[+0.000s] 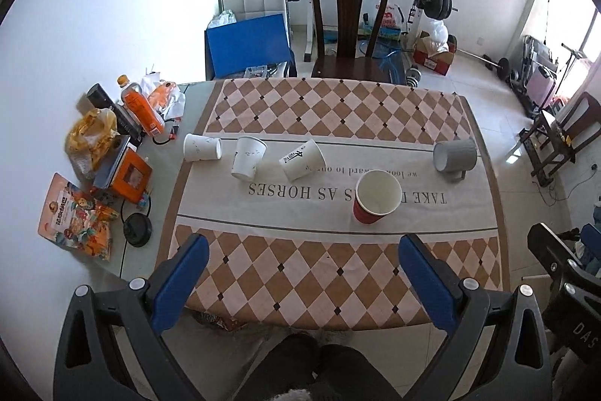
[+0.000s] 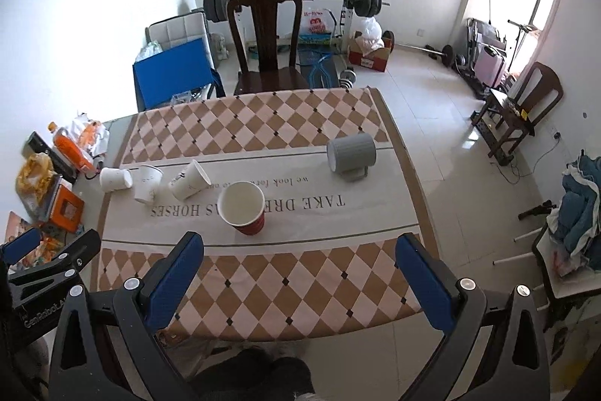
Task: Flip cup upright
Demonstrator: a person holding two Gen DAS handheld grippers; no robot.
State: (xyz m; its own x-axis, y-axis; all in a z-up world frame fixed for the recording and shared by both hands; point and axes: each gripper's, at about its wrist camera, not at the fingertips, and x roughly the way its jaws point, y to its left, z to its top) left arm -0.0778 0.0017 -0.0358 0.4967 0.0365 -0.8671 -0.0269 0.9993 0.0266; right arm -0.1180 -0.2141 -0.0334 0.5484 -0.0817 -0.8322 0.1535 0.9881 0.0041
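A red paper cup (image 1: 376,196) (image 2: 242,207) stands upright on the tablecloth, mouth up. Three white paper cups lie on their sides to its left: one (image 1: 201,147) (image 2: 114,179), a second (image 1: 248,156) (image 2: 147,188) and a third with black writing (image 1: 302,158) (image 2: 189,180). A grey mug (image 1: 455,155) (image 2: 352,155) lies on its side at the right. My left gripper (image 1: 303,267) is open and empty above the near table edge. My right gripper (image 2: 299,262) is open and empty, also near the front edge.
The checkered tablecloth (image 1: 323,273) covers the table. Snack bags, an orange bottle (image 1: 142,106) and boxes crowd the table's left side. A dark wooden chair (image 1: 349,29) stands at the far edge. Gym weights and boxes sit on the floor behind.
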